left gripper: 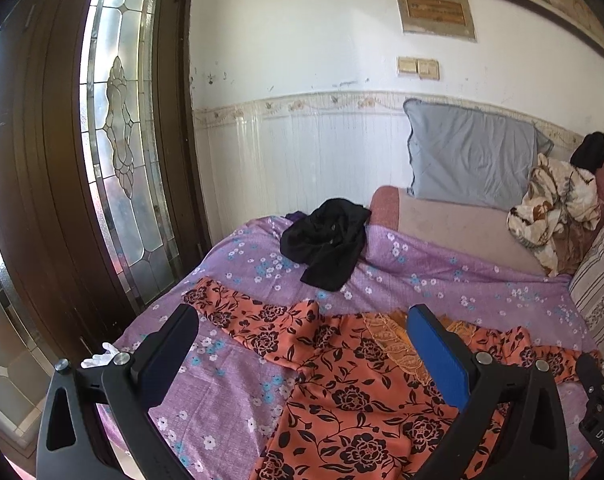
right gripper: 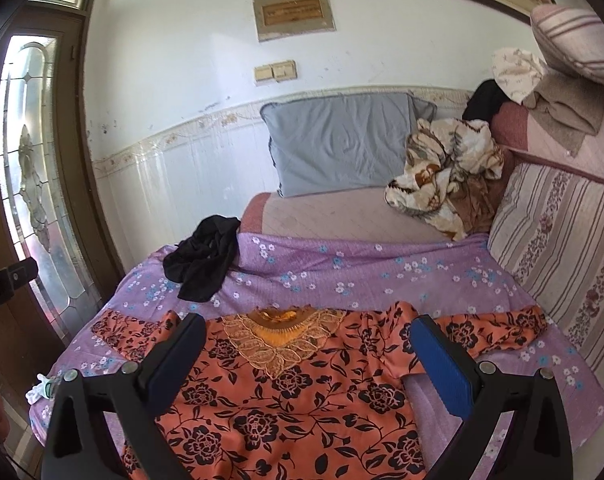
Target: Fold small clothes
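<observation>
**Both tongs wide open over the orange floral top, nothing grabbed yet**

So both tongs are hovering above the bed, tilted down a bit. The left tongs (left gripper: pixel 304 320) are spread as wide as they go, with nothing between the fingers, just air and fabric below. Same for the right tongs (right gripper: pixel 308 330): gaping open, gripping nothing.

Right under and between the right tongs is the orange floral top (right gripper: pixel 293 392), spread out flat, front up, with its gold embroidered neckline (right gripper: pixel 279 338) just past the fingertips, pretty much centred between them. One sleeve runs out beyond the right finger, the other beyond the left finger. From the left tongs, the same top sits below and off toward the right finger, with a sleeve stretching out under the left finger.

It all lies on a purple flowered sheet (right gripper: pixel 382 272) covering the bed. Further out from the tongs, ahead and to the left, there's a crumpled black garment (right gripper: pixel 203 262) lying on the sheet, well apart from the orange top. Past that, a grey pillow (right gripper: pixel 342 140) leans on the wall, and to the right of it is a bunched cream and brown blanket (right gripper: pixel 446 172). A striped cushion (right gripper: pixel 558 236) sits off to the right side. Way left of the left tongs is a dark wooden door with leaded glass (left gripper: pixel 121 140). Something small and white (left gripper: pixel 99 354) sits by the bed's left edge; can't tell what it is.
</observation>
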Available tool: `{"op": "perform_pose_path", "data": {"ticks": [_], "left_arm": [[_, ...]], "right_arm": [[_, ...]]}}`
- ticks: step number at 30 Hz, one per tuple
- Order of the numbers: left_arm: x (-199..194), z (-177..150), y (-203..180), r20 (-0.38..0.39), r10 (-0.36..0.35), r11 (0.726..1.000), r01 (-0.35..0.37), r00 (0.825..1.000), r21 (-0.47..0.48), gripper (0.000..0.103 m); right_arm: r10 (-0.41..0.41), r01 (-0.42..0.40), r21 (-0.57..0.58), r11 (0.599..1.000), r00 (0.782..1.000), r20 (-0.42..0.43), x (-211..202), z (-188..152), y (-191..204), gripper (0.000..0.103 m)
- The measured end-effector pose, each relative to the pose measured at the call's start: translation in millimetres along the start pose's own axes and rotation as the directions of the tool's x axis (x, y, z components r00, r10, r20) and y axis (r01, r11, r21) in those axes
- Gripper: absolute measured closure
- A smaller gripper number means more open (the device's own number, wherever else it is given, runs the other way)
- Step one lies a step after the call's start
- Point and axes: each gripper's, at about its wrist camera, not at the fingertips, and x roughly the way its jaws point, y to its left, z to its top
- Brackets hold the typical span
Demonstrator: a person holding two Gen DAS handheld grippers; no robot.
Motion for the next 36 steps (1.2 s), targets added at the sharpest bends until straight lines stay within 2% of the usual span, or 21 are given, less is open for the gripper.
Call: {"op": "perform_pose_path", "data": {"ticks": [4,6,9,10,21,26,29,31,32,34,35,36], "left_arm": [[7,2,-4,0.002,-0.012,1.000,0.012,1.000,-0.025,0.000],[7,3,-4,0.009,-0.023,0.999,0.024,1.000,-0.041,0.000],[3,4,-4,-0.003,-0.028,0.998,0.028,1.000,-0.049,0.000],[1,5,-3,-0.004,-0.032,0.998,0.032,0.999,-0.054,0.000],[-14,6,7,0.032,-0.030,0.997,0.032,0.999,-0.069,0.000],[-1,3,5,0.016,-0.025,0.999,0.026,1.000,-0.042,0.000],[27,-4,-3,-0.026,-0.043,0.999,0.043,0.999,-0.003,0.000],[61,-14,-12,-0.107,-0.094,0.995,0.096,0.990,0.009,0.000],[83,-22,-18,-0.165,-0.127,0.991,0.130,0.978,0.009,0.000],[131,-43,-33,-0.295,-0.182,0.983,0.185,0.938,-0.019,0.000],[154,-55,-39,-0.343,-0.194,0.981,0.191,0.919,-0.042,0.000],[174,-64,-49,-0.356,-0.219,0.976,0.202,0.909,-0.084,0.000]], "right_arm": [[-0.001,0.001,0.031,1.000,1.000,-0.011,10,-1,-2,0.000],[-0.008,0.007,0.016,1.000,1.000,0.009,9,0,-2,0.000],[0.001,-0.002,0.030,1.000,1.000,0.030,5,2,1,0.000],[-0.007,0.007,0.023,1.000,1.000,0.006,3,1,2,0.000],[-0.018,0.018,0.031,0.999,1.000,0.017,-15,6,3,0.000],[-0.033,0.033,0.025,0.999,0.999,0.009,-4,2,0,0.000],[-0.025,0.025,0.054,0.998,1.000,0.003,13,-3,-14,0.000],[-0.002,0.003,0.103,0.995,1.000,-0.004,30,-9,-37,0.000],[0.009,-0.007,0.143,0.990,1.000,-0.012,41,-13,-54,0.000],[0.004,0.006,0.258,0.966,0.999,-0.039,67,-27,-99,0.000],[0.004,0.016,0.335,0.942,0.998,-0.059,82,-37,-129,0.000],[0.009,0.026,0.415,0.909,0.997,-0.081,97,-49,-163,0.000]]}}
